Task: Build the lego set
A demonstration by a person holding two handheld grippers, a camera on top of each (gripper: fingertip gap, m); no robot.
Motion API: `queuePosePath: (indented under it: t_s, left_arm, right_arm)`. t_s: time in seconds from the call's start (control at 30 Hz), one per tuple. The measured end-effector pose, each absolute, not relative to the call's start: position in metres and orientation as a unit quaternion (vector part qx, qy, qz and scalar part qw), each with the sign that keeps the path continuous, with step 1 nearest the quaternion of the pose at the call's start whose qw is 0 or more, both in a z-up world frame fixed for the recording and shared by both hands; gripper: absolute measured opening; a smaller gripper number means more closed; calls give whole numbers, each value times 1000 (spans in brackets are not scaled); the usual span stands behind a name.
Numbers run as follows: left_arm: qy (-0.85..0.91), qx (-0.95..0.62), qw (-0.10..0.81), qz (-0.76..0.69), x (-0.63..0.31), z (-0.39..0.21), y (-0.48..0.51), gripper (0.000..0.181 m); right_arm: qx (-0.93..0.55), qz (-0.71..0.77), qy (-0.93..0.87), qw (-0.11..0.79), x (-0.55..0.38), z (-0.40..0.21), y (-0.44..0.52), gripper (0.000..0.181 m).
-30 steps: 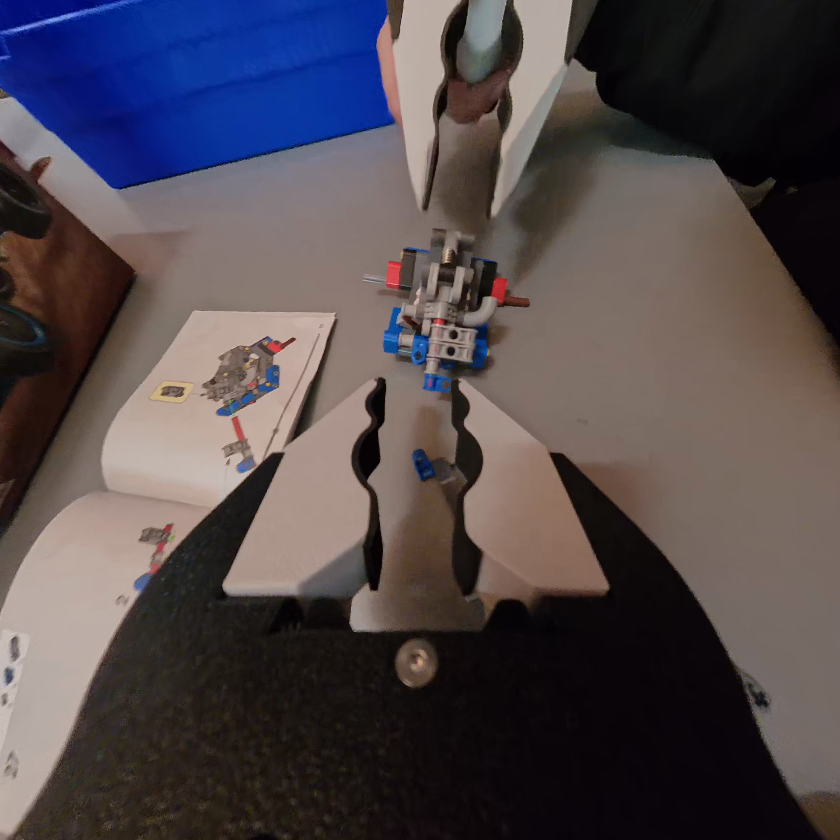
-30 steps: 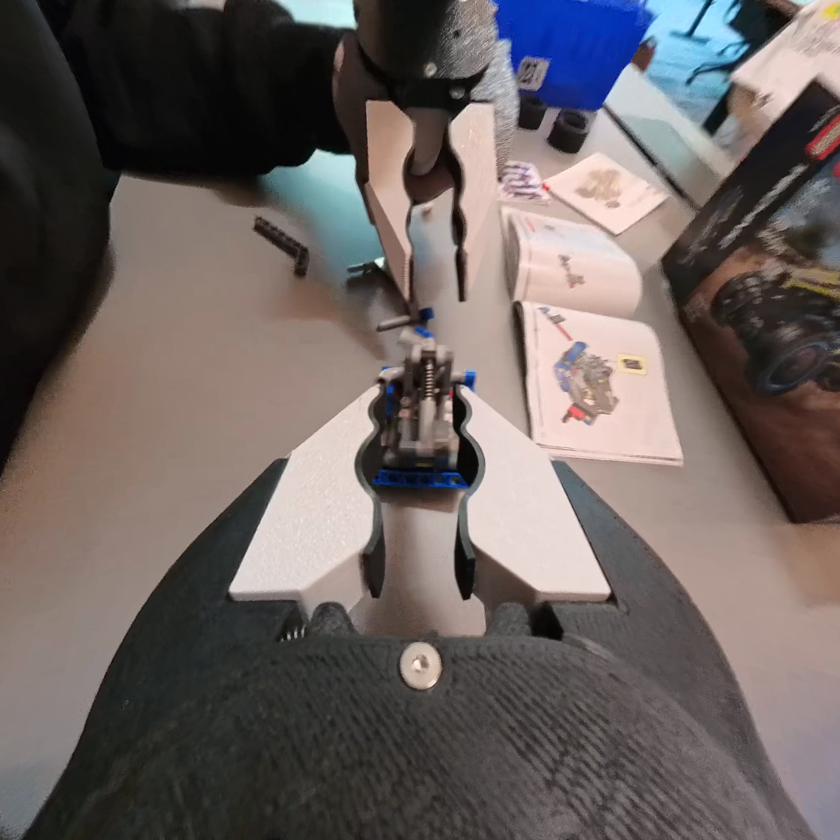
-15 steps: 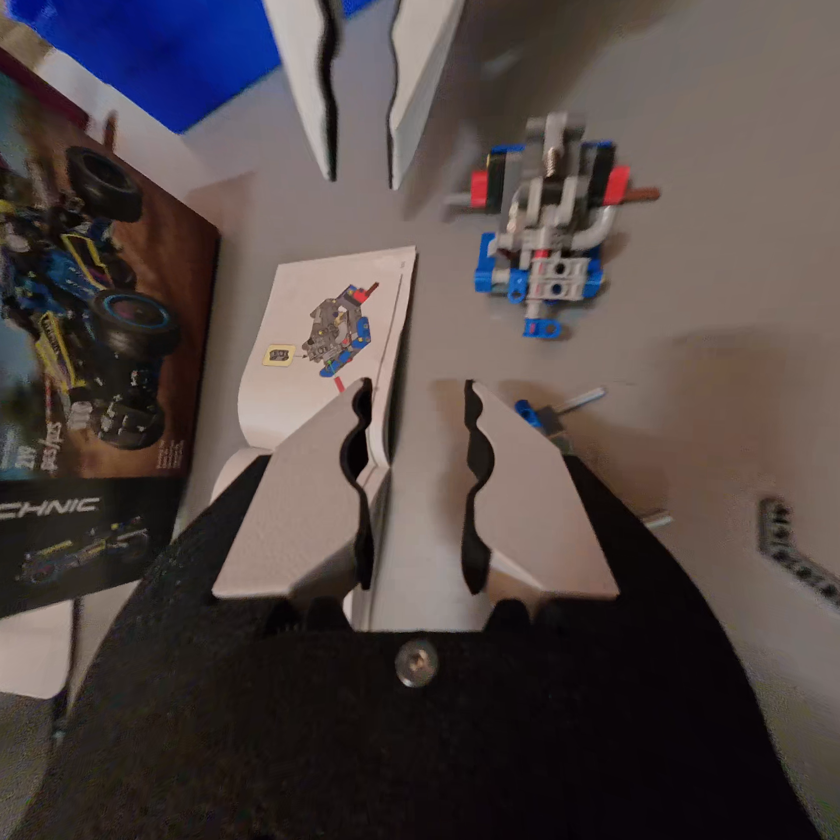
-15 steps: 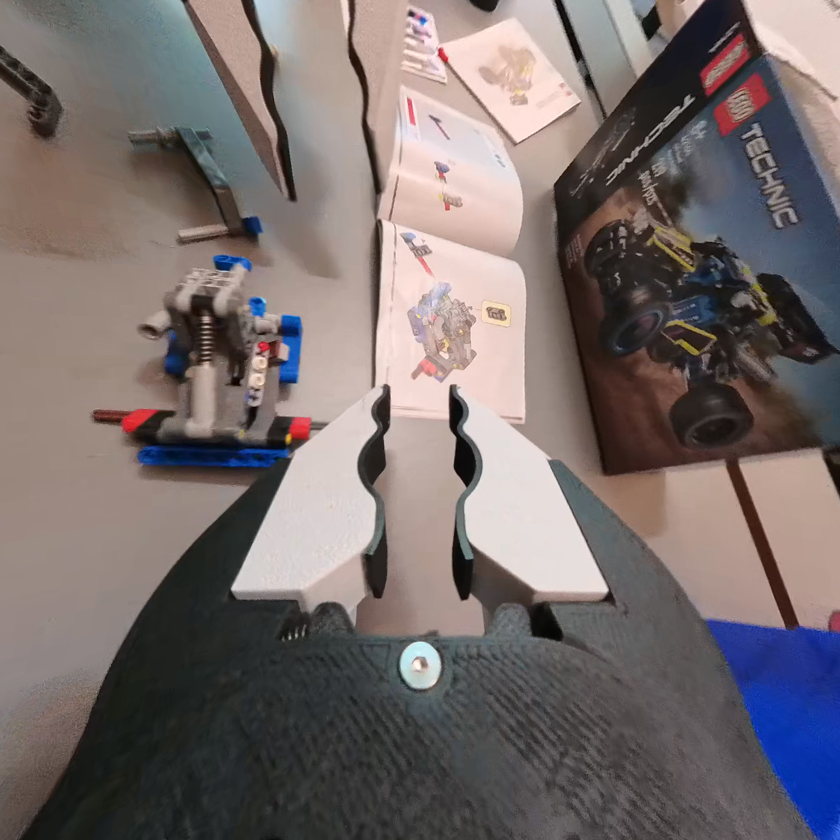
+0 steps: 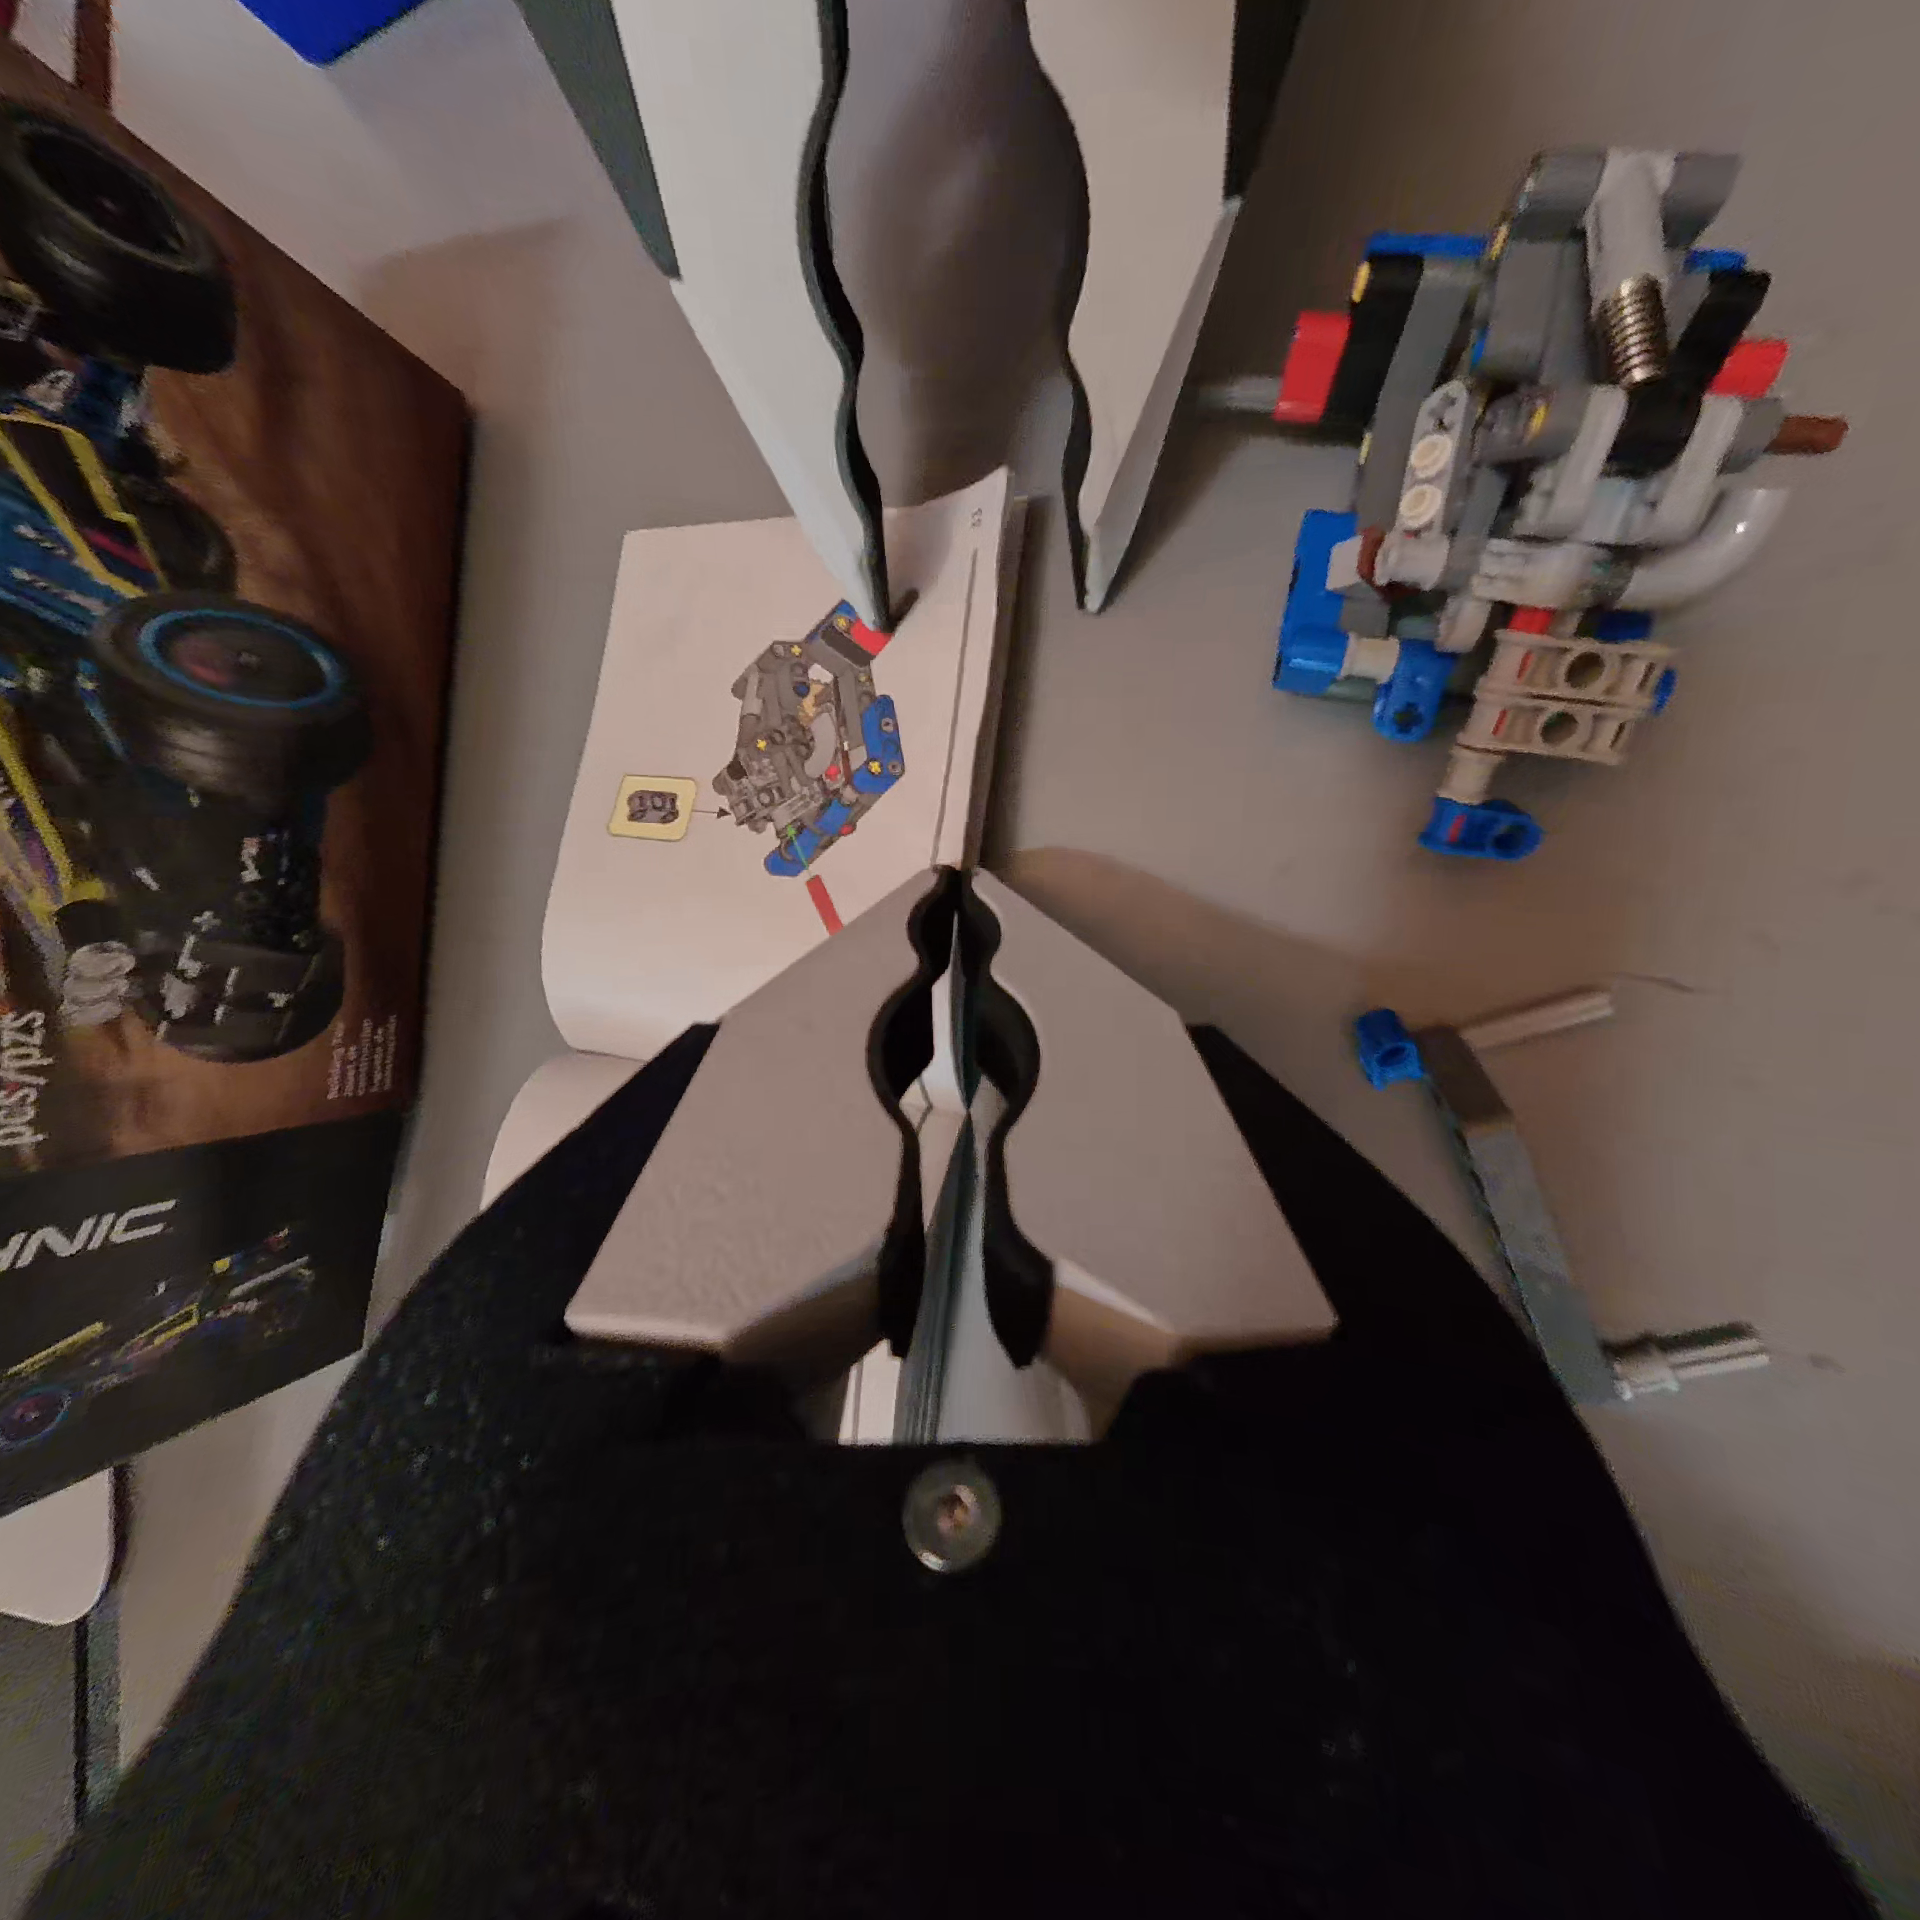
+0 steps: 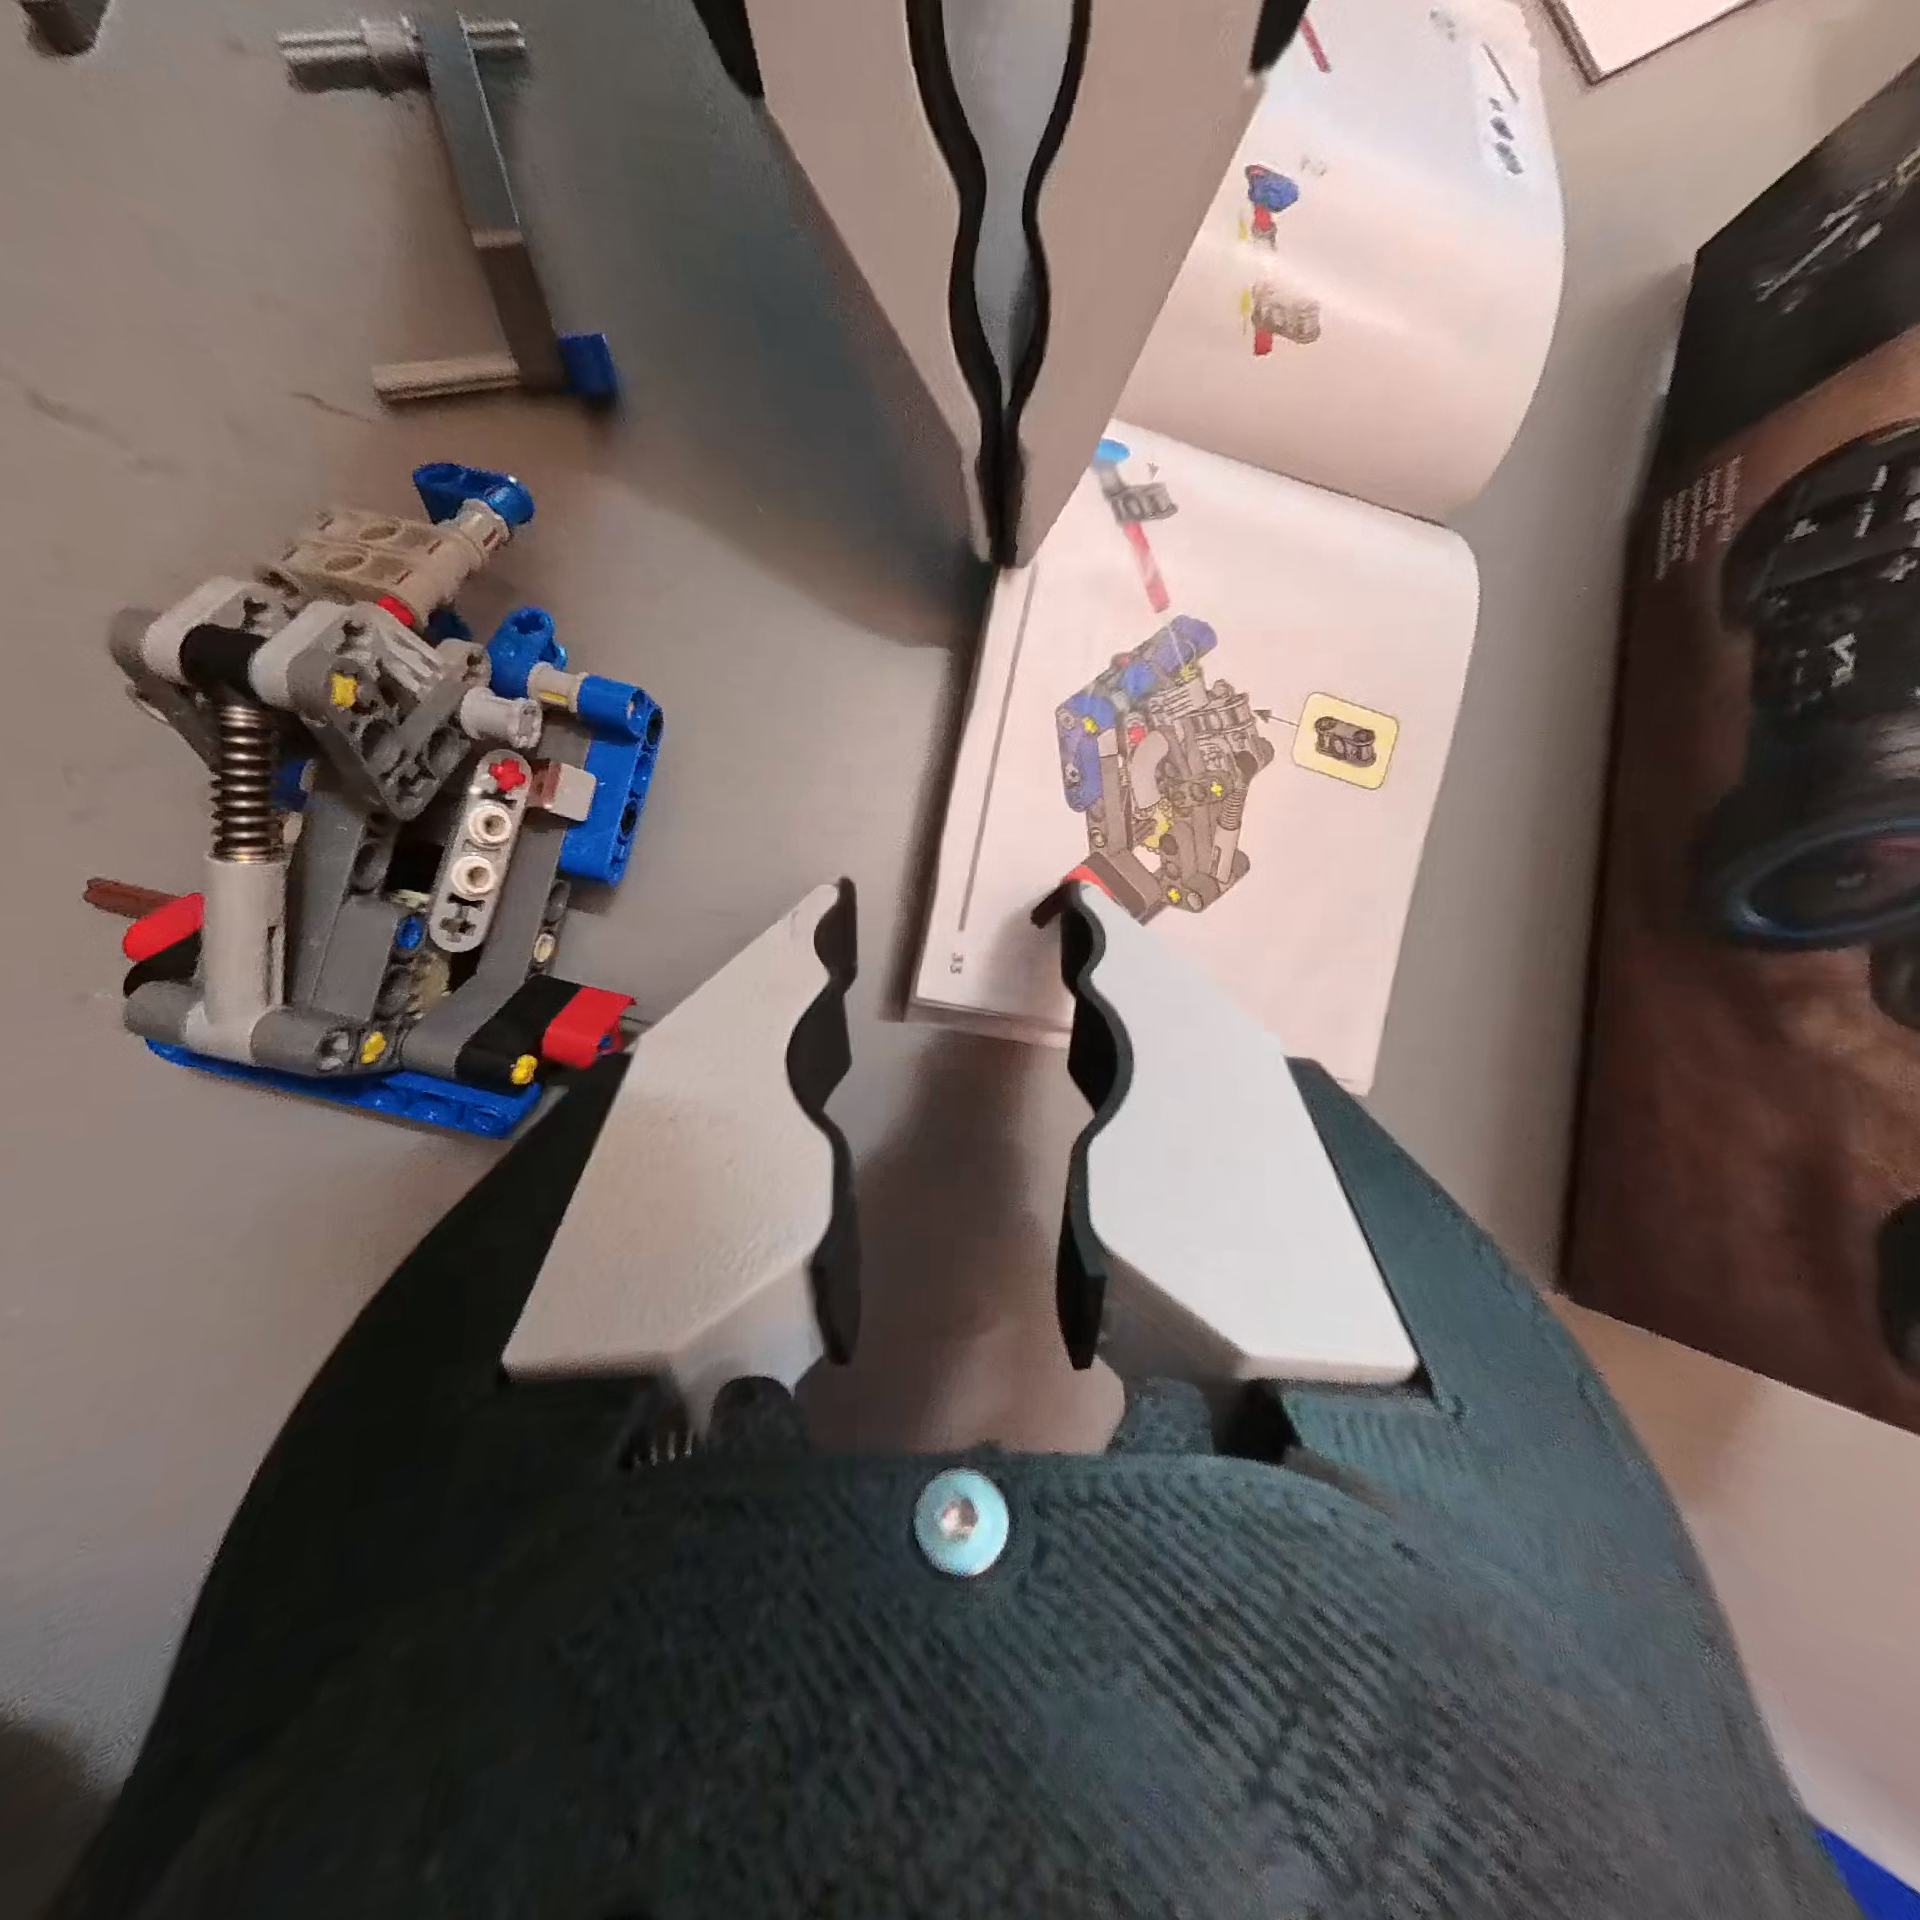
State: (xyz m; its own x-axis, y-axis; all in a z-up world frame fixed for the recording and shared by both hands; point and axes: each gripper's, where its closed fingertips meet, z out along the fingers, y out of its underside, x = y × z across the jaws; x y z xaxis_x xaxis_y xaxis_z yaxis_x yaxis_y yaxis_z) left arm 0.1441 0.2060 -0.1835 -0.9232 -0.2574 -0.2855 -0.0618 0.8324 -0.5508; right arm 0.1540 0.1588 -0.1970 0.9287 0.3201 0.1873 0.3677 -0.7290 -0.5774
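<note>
At booklet (image 5: 727, 727) edge | left tool (image 5: 954, 883) now pinching page | right tool (image 6: 951, 904) stays wide

The left gripper (image 5: 951, 894) was closed on the manual's (image 5: 665, 894) page edge. Opposite, the right gripper (image 5: 982, 603) stood open, one fingertip touching the page. The model (image 5: 1538, 520) sat to the right, the box (image 5: 208, 727) to the left.

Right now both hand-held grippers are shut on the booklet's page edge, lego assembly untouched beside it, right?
No: the right hand-held gripper is open, as the right wrist view shows. Only the left hand-held gripper is shut on the booklet page edge; the lego assembly sits untouched beside it.
</note>
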Motion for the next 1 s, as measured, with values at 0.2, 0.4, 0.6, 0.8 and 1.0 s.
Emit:
queuePosePath:
  t_s: [0.2,0.4,0.6,0.8,1.0]
  left_arm:
    - [933,-94,182,-295,141,-179,203,0]
    - [928,-104,191,-304,141,-178,203,6]
    - [916,-102,246,-300,152,-167,190,4]
    - [886,-148,308,-312,163,-150,202,0]
    - [858,-192,324,-350,165,-141,212,0]
  right_arm:
    - [-925,-49,-187,328,157,-197,162,18]
    - [-917,-49,-186,350,150,-192,164,0]
    - [-885,-108,-202,406,153,-168,179,0]
    - [-886,-166,-131,413,184,-164,166,17]
    - [-891,-202,-67,401,212,-178,162,0]
